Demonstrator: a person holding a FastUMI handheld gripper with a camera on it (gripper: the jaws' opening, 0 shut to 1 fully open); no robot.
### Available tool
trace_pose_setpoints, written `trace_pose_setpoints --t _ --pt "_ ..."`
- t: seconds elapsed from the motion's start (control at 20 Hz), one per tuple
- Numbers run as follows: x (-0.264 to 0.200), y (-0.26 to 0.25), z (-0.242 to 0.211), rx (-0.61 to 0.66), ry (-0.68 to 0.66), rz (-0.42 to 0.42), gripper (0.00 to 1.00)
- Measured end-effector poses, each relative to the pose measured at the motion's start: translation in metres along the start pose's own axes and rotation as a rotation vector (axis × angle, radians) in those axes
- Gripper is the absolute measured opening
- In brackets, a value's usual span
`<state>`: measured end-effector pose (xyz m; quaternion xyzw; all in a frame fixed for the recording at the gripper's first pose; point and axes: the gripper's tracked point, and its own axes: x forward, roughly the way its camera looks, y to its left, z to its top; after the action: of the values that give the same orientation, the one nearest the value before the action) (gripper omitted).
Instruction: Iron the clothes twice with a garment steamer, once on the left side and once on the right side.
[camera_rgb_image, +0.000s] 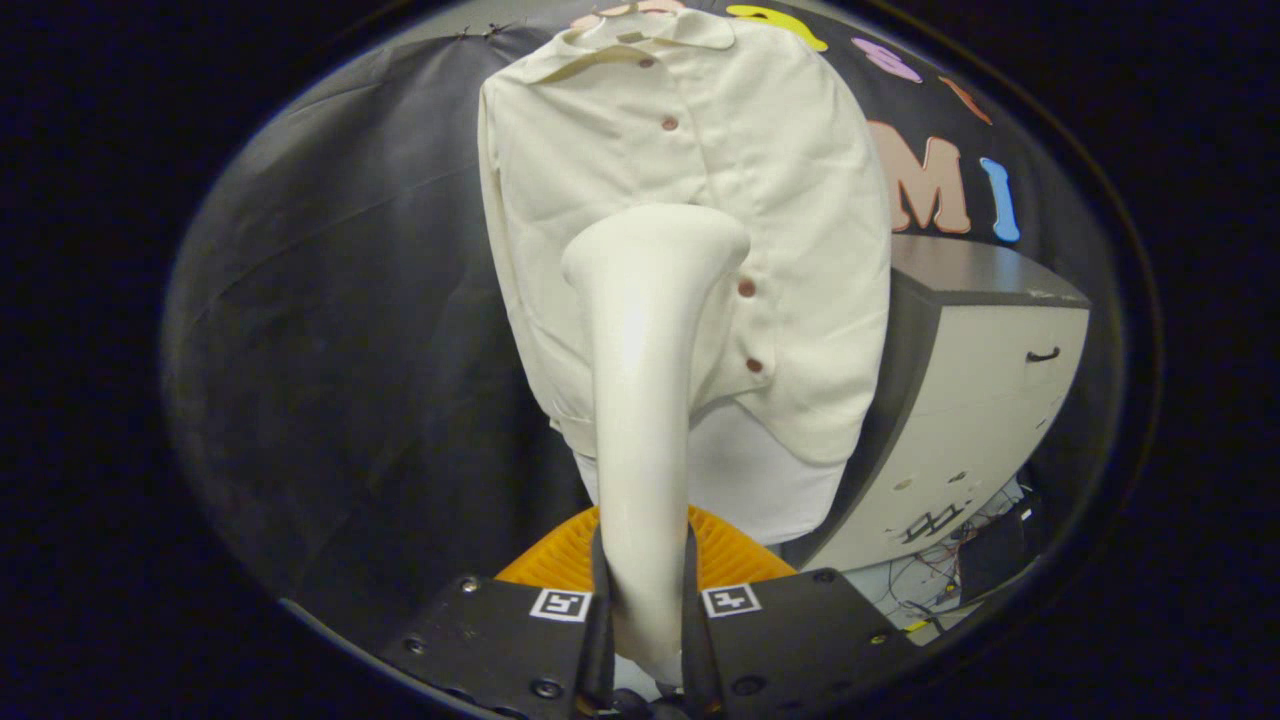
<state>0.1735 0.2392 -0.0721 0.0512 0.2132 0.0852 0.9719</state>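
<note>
Two fingers: the gripper sat at the bottom centre of the frame, its black fingers pressed against both sides of the garment steamer, so the jaws were clamped on its handle.
Steamer: cream-white and smooth, it rose from between the fingers to the middle of the frame, where its wide head overlapped the shirt front; whether it touched the cloth could not be told.
Clothes: a cream shirt with brown buttons hung in the upper centre, collar at the top, a white layer showing below its hem.
Wall: black cloth covered the left half of the frame and ran behind the shirt, creased in places.
Cabinet: a grey-and-white cabinet with a dark handle stood at the right, just beside the shirt.
Floor area: an orange ribbed object lay just beyond the fingers, low centre; loose cables lay at the lower right by the cabinet's foot.
</note>
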Motion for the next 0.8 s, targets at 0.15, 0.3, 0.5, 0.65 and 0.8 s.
trace_pose_setpoints --t 0.15,0.3,0.5,0.65,0.8 --pt "-0.026 -0.008 0.031 -0.026 -0.072 -0.027 0.26" --pt "-0.046 -0.017 0.050 -0.051 -0.105 -0.054 0.26" --pt "-0.053 -0.030 0.080 -0.050 -0.162 -0.073 0.26" --pt "-0.048 -0.044 0.109 -0.044 -0.212 -0.076 0.26" --pt "-0.035 -0.056 0.143 -0.019 -0.245 -0.062 0.26"
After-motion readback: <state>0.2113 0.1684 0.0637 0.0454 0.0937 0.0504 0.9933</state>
